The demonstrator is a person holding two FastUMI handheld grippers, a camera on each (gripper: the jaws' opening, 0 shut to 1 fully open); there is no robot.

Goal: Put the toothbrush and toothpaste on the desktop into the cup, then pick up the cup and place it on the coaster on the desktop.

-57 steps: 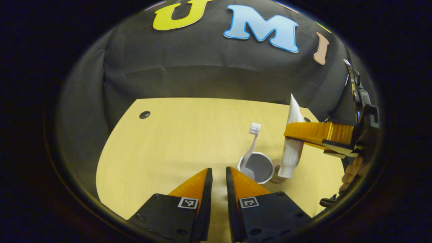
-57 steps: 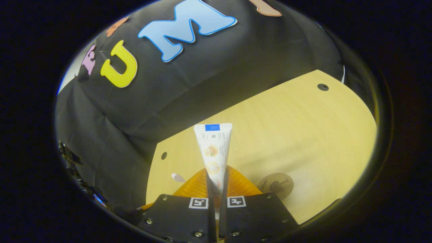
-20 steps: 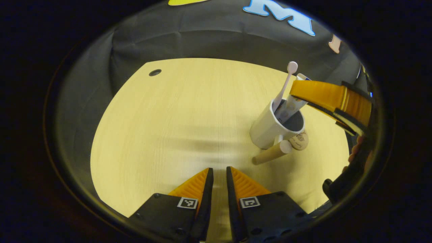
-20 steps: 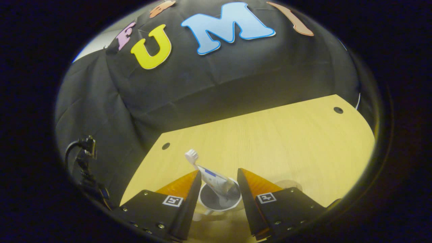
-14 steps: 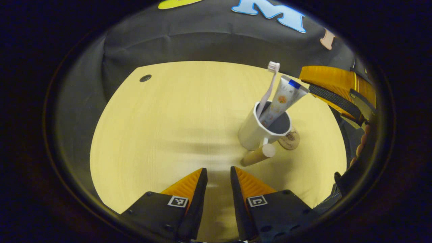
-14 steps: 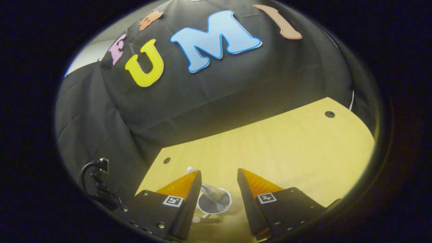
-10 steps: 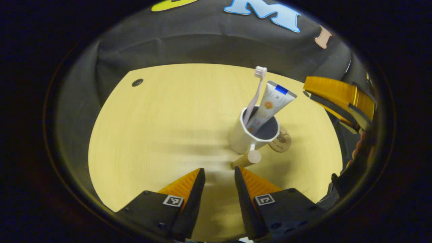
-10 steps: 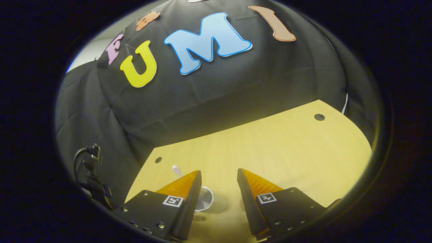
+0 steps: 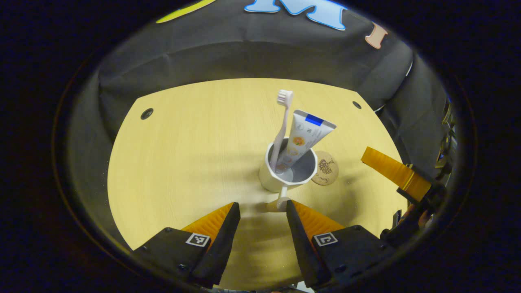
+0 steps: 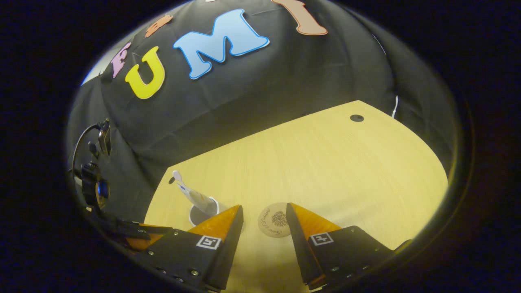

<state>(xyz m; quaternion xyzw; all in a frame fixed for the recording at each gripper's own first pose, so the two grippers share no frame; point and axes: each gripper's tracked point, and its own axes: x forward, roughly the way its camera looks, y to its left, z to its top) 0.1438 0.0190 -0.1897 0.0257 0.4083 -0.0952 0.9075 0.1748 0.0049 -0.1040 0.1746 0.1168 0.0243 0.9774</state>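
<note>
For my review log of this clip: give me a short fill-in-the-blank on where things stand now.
1. The toothbrush and toothpaste stand inside the ____.
2. The cup sits on the desktop beside the ____, not on it.
3. The left tongs are ____, empty, facing the cup's handle.

Missing words: cup; coaster; open

Light wooden desk [image 9: 183, 154] with small dark round holes [image 9: 147, 113] near its far corners, black cloth wall [image 10: 252, 89] hanging in folds behind it
</note>
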